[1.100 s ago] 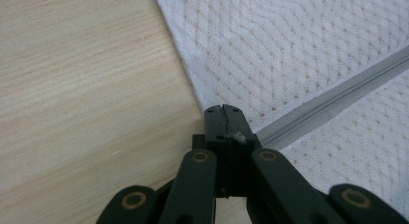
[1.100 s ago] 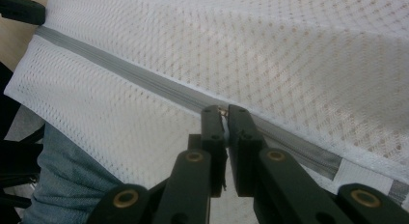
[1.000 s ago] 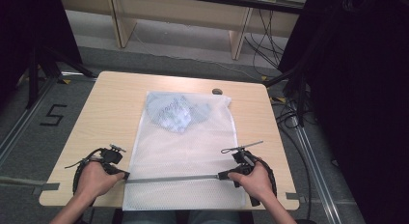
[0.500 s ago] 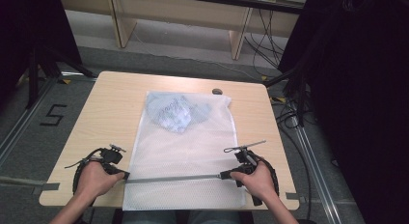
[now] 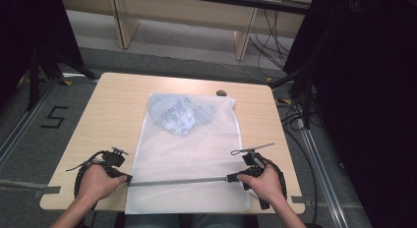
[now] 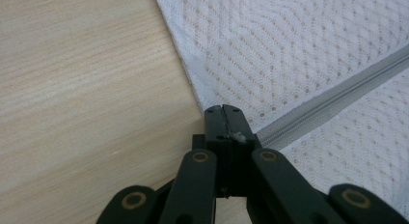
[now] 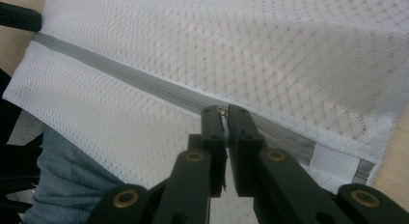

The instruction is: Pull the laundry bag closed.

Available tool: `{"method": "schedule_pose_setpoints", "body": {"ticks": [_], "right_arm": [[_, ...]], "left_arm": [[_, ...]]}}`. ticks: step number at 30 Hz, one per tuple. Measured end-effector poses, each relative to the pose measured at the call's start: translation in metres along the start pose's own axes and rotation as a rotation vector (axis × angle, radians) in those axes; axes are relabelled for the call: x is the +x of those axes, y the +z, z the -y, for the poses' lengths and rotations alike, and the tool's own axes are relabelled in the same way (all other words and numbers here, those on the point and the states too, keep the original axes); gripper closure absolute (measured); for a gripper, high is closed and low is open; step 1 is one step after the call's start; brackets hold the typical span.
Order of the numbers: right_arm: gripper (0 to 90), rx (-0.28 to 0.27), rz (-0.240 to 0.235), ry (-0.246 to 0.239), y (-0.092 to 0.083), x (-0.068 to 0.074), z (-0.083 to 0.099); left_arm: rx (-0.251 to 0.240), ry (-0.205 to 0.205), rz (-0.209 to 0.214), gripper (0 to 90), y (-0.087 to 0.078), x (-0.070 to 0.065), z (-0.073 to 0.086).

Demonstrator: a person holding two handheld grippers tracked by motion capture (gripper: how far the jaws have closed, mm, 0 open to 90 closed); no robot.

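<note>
Both claws sit pinched at opposite ends of the grey zipper (image 5: 179, 181): the left claw (image 5: 129, 179) clamped at the bag's edge, the right claw (image 5: 230, 177) closed on what looks like the slider. Nothing has shifted over the last second; hands and mesh bag (image 5: 189, 154) lie as before, so the zip run seems stalled or finished. The bag lies flat on the table (image 5: 108, 110), a blue garment (image 5: 178, 113) bunched at its far end. Its near hem hangs off the table edge, and the slider itself is too small to make out.
</note>
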State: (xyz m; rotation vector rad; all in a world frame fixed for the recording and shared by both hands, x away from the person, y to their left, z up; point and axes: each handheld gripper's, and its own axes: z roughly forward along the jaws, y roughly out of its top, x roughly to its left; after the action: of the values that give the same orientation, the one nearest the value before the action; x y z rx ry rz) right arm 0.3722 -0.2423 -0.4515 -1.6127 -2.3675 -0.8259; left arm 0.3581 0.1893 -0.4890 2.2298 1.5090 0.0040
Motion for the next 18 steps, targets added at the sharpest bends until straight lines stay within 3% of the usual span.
{"method": "schedule_pose_setpoints", "body": {"ticks": [2,7,9,11,18], "right_arm": [[87.0,-0.004,0.001,-0.018,-0.0008,-0.0023,0.0003],[87.0,-0.010,0.002,0.001,-0.0018,-0.0033,0.0012],[87.0,0.004,0.014,-0.034,-0.0030,-0.0074,0.0018],[87.0,-0.010,0.007,-0.002,-0.0036,-0.0064,0.0016],[87.0,-0.013,0.008,0.002,-0.0067,-0.0101,0.0027]], "left_arm": [[-0.003,-0.005,0.000,90.0,0.0002,-0.0004,0.0000],[0.002,0.002,0.000,90.0,-0.0001,0.0002,0.0000],[0.001,0.000,0.001,90.0,-0.0001,0.0001,-0.0001],[0.003,0.002,0.001,90.0,-0.0002,0.0004,-0.0001],[0.001,0.008,0.001,90.0,-0.0001,0.0008,0.0000]]}}
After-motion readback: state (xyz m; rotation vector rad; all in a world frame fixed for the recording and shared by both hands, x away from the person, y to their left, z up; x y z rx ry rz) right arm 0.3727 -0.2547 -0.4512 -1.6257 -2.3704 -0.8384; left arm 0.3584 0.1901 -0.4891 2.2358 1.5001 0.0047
